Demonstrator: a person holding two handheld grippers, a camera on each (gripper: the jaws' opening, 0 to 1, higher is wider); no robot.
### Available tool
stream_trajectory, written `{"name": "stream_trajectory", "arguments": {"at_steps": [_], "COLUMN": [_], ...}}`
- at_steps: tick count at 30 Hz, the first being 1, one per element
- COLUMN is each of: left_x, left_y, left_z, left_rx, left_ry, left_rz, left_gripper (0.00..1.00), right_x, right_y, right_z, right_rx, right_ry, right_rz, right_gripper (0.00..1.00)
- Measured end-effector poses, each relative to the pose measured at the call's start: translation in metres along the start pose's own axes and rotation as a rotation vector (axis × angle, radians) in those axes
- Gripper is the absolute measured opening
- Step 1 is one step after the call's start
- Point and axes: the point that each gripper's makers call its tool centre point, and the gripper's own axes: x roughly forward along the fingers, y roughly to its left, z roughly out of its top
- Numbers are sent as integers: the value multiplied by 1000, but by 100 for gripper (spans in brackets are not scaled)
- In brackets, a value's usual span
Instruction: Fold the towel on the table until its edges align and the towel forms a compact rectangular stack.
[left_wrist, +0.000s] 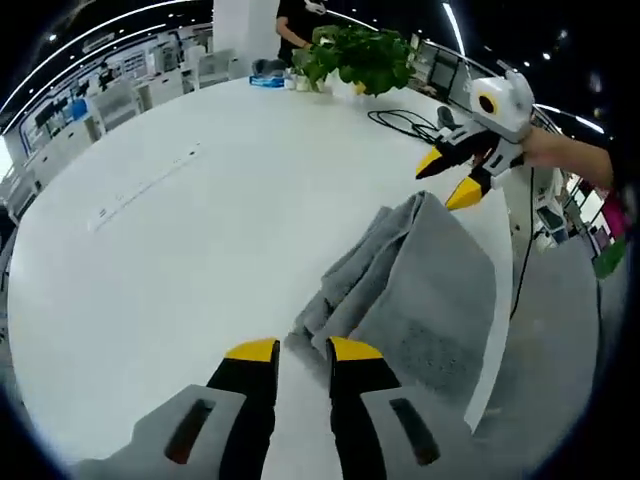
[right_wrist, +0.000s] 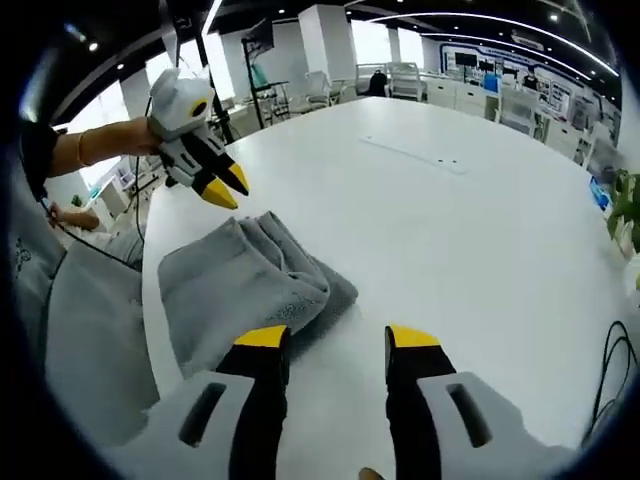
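Observation:
A grey towel (left_wrist: 420, 285) lies bunched in loose folds on the white table (left_wrist: 190, 260), close to the table's edge. My left gripper (left_wrist: 303, 350) hovers low at the towel's near corner, jaws open, nothing between them. My right gripper (left_wrist: 450, 177) hangs above the towel's far end, its yellow tips apart. In the right gripper view the towel (right_wrist: 245, 280) sits left of my open right gripper (right_wrist: 338, 340), which holds nothing. The left gripper (right_wrist: 222, 187) floats over the towel's far side, held by a hand.
A potted plant (left_wrist: 350, 55), a blue object (left_wrist: 268, 78) and black cables (left_wrist: 405, 122) sit at the table's far end, with a person in black (left_wrist: 295, 20) behind. A thin strip (left_wrist: 150, 185) runs across the tabletop. The table edge (right_wrist: 150, 300) borders the towel.

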Motion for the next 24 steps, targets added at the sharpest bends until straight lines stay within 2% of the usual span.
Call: {"name": "stream_trajectory", "arguments": {"at_steps": [6,8,12,18,21,24], "left_x": [-10,-12,-13,-13,-16,-19], "left_y": [-15,-17,-24,-37,-53,-62], "left_z": [-7,-8,-21,-41,-42,-47], "left_rx": [15,3,2,-42,-62,-59], "left_ry": [-26,-56,-58,-59,-116,-122], "left_rz": [-3,9,12,-17,-65,-71], "left_gripper": [28,31,40,45,51,55], "right_x": [-11,-14,-17,-21,-21,-19], "right_y": [7,11,20,31,37,47], "right_z": [-20,-26,-43,-56,-59,-64], "right_rx": [23,44,53,68,83,89], "right_ry": [20,15,41,48,38,40], "right_rz": [-1,1,4,-3,1,12], "right_gripper": [39,40,42,47,48,49]}}
